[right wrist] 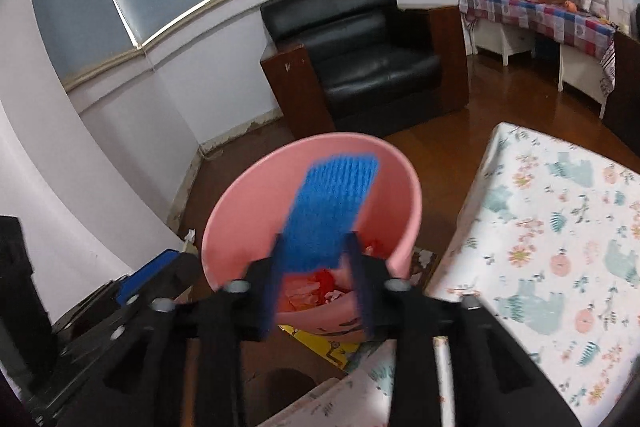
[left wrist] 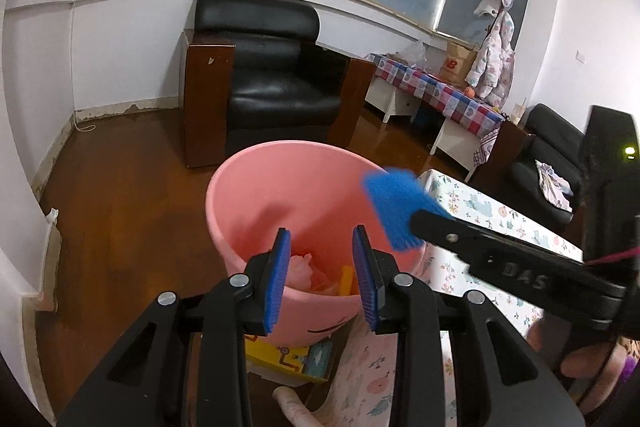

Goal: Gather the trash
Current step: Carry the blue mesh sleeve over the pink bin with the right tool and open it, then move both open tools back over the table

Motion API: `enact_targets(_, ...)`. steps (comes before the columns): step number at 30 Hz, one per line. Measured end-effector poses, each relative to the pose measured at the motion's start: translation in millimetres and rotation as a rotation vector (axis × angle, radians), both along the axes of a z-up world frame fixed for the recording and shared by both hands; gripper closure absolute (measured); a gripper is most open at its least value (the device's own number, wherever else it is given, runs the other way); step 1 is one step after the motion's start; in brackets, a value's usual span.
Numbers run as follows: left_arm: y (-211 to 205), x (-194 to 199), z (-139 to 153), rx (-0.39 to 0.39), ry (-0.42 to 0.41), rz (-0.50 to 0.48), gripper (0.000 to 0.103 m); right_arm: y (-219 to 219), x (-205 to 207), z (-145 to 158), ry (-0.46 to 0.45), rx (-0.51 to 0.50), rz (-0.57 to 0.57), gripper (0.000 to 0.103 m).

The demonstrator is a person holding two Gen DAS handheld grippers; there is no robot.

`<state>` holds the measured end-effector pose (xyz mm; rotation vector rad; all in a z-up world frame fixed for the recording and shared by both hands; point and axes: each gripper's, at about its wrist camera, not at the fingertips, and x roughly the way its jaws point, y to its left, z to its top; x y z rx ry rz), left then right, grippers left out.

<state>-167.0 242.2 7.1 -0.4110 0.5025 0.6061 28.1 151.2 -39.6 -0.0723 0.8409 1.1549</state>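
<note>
A pink plastic bin (left wrist: 256, 195) stands on the floor beside the table; it also shows in the right wrist view (right wrist: 248, 203). Crumpled pink, orange and red trash (left wrist: 316, 275) lies in its bottom (right wrist: 320, 287). My left gripper (left wrist: 320, 275) is open and empty, its blue pads over the bin's near rim. My right gripper (right wrist: 320, 275) is open and empty above the bin's mouth, blurred by motion; it shows from the side in the left wrist view (left wrist: 394, 205).
A table with a floral cloth (right wrist: 560, 247) stands right of the bin. A black leather armchair (left wrist: 272, 79) with wooden sides is behind the bin. A checked-cloth side table (left wrist: 440, 91) is against the far wall. Yellow cardboard (left wrist: 280, 359) lies under the bin.
</note>
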Motion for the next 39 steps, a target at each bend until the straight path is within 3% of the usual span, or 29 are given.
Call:
enact_targets(8,0,4,2,-0.004,0.002,-0.021,0.071,-16,7,-4,0.023,0.006,-0.038,0.065)
enact_targets(21,-67,48,10,0.027,-0.009,-0.226,0.071,-135,13,7,-0.035,-0.043,-0.251,0.065)
enact_targets(29,-134,87,14,0.036,0.003,-0.44,0.071,-237,30,12,-0.065,-0.052,-0.455,0.065)
enact_targets(39,-220,135,-9,0.033,0.093,-0.755,0.071,-352,61,-14,-0.007,-0.09,-0.735,0.064)
